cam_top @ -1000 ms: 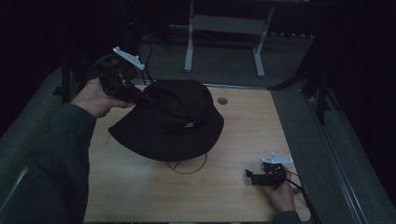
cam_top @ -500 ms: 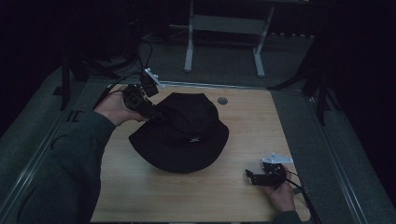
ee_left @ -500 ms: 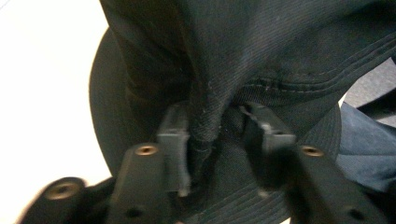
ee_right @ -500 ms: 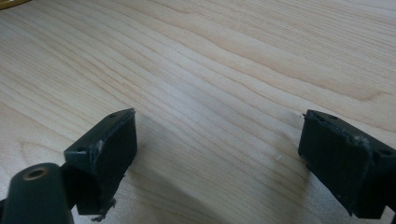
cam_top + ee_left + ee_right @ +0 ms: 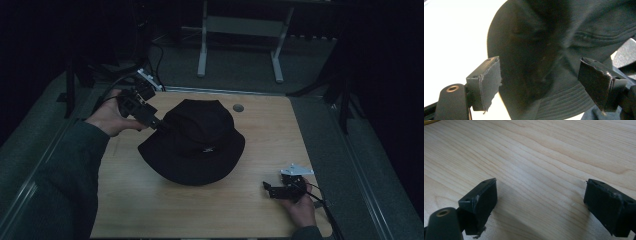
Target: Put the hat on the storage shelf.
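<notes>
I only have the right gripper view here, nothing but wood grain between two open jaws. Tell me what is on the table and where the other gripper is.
Observer: A black bucket hat lies mid-table, crown up.
Operator: Report the left gripper.
Observer: The left gripper sits at the hat's far-left brim, jaws open with hat fabric between them.
Operator: Place my gripper relative to the hat.
Observer: The right gripper rests near the table's front-right corner, apart from the hat.

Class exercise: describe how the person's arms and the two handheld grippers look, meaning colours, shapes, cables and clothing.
Both grippers, left gripper and right gripper, are black with blocky jaws. The right carries a grey three-cornered plate and a dark cable. The left arm wears a dark green sleeve.
</notes>
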Demonstrator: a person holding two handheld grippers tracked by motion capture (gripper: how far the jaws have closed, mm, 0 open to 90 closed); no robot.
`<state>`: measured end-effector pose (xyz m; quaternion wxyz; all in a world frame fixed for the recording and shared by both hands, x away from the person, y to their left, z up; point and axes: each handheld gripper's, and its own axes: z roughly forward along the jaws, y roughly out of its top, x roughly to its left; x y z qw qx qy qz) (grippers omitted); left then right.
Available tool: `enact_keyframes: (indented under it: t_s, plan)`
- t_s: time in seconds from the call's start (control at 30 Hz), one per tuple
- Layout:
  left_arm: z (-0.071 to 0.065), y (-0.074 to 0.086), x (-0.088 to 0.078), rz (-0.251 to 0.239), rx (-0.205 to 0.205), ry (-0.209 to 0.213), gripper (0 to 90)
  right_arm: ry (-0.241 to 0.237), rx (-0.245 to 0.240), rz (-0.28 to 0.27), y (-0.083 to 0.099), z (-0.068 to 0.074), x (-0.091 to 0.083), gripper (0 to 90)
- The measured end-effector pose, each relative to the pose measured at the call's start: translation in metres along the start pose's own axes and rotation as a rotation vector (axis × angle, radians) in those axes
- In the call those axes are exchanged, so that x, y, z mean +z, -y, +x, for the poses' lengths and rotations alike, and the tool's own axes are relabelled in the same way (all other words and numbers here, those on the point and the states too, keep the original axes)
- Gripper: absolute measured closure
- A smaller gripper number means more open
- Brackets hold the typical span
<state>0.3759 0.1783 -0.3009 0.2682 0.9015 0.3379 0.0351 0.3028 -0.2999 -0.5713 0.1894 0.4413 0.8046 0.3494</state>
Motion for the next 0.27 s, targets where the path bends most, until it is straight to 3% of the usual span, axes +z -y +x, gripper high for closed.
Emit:
enact_keyframes:
  t_s: [0.17,0.27]
  plan:
    - [0.008,0.014,-0.009,-0.045,-0.037,0.001,20.9,0.0,0.0,0.0,0.0,0.0,0.0,11.4]
    - [0.012,0.029,-0.016,-0.104,-0.078,-0.009,24.0,0.0,0.002,-0.001,0.0,0.0,0.0,11.4]
